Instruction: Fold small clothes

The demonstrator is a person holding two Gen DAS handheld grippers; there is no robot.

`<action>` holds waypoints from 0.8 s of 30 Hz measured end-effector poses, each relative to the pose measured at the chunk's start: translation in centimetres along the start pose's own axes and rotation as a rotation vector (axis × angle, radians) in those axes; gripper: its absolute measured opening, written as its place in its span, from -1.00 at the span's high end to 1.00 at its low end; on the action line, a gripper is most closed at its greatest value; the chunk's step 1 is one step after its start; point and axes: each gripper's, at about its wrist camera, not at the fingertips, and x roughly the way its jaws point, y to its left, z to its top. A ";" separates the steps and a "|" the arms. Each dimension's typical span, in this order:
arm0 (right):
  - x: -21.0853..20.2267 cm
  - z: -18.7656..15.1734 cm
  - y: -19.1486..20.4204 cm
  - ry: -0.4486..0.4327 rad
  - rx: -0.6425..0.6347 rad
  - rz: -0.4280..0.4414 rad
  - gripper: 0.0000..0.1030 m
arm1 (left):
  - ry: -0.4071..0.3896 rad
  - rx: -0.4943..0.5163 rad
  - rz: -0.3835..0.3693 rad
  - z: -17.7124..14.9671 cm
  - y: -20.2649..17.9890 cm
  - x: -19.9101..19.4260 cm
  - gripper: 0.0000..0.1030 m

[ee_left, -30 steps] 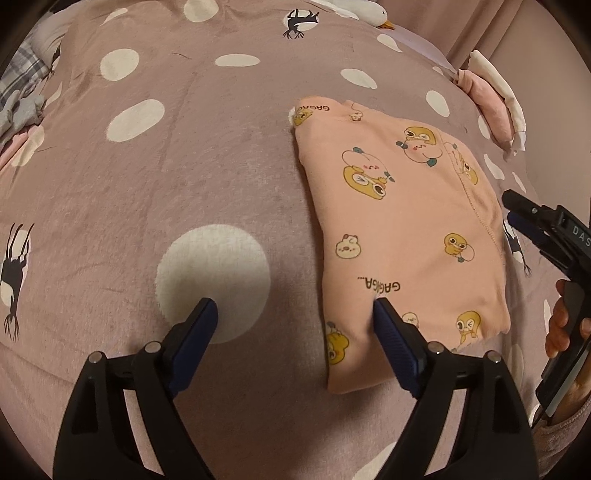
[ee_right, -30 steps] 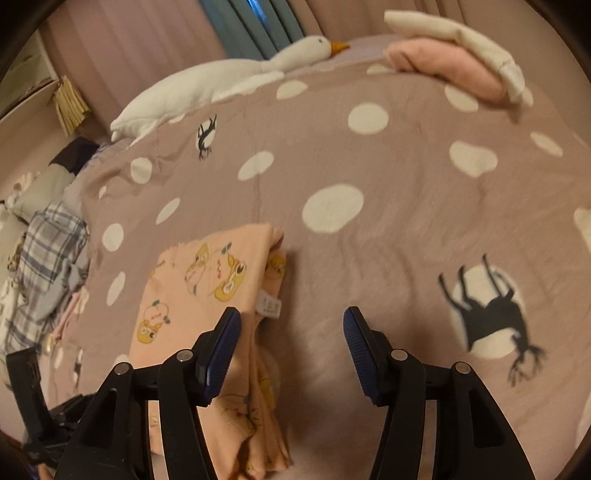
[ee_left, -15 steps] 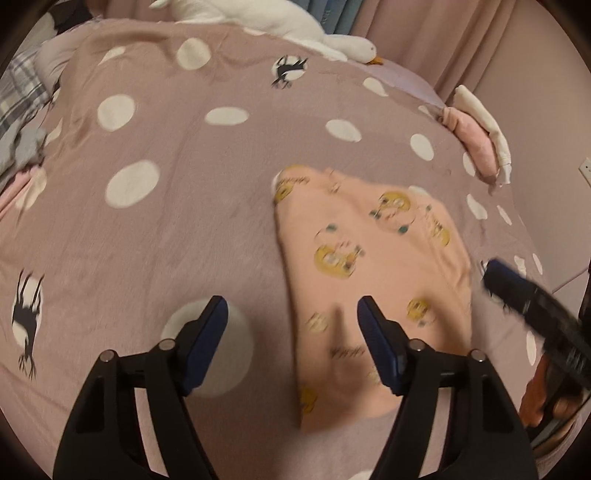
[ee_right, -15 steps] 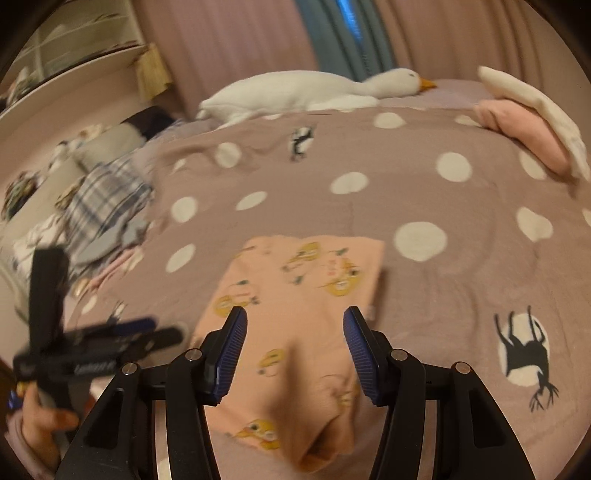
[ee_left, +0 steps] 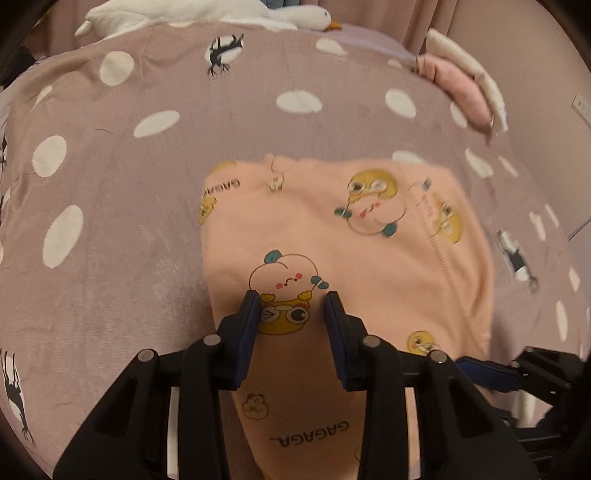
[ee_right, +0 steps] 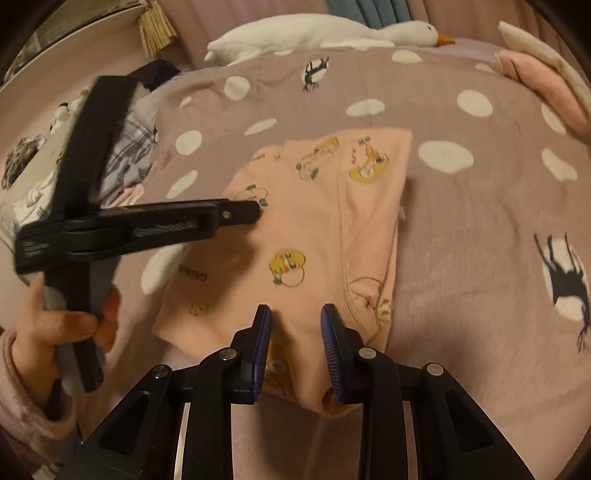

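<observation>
A folded peach garment with yellow cartoon prints [ee_left: 369, 266] lies flat on the mauve polka-dot bedspread [ee_left: 110, 221]; it also shows in the right wrist view [ee_right: 317, 229]. My left gripper [ee_left: 293, 317] hovers over the garment's near-left part, jaws partly open with a gap, holding nothing. In the right wrist view the left gripper [ee_right: 255, 214] reaches in from the left over the garment. My right gripper [ee_right: 295, 332] is over the garment's near edge, jaws partly open and empty. It shows in the left wrist view [ee_left: 491, 373] at lower right.
A white goose plush [ee_right: 325, 33] lies at the bed's far edge. Folded pink and cream clothes [ee_left: 461, 88] are stacked at the far right. A pile of plaid and mixed clothes [ee_right: 122, 147] lies to the left.
Both grippers have moved in over the garment and their jaws have narrowed. The garment has stayed flat on the bed.
</observation>
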 end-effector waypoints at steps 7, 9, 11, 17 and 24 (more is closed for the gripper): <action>-1.0 0.3 0.3 -0.004 0.000 0.013 0.40 | -0.019 -0.017 0.000 0.0 0.4 -1.1 0.29; -1.7 0.8 -0.1 -0.033 0.013 0.014 0.40 | -0.028 -0.032 -0.004 -0.3 0.6 -1.7 0.29; -2.3 1.7 -0.7 -0.067 0.036 0.024 0.40 | -0.036 -0.036 0.002 -0.9 0.6 -2.3 0.29; -1.7 4.9 -2.0 -0.119 0.083 0.025 0.39 | -0.029 -0.020 0.004 -3.3 0.1 -3.1 0.29; 2.6 7.4 -3.4 -0.047 0.153 -0.023 0.40 | -0.020 -0.014 -0.002 -4.5 0.1 -3.3 0.28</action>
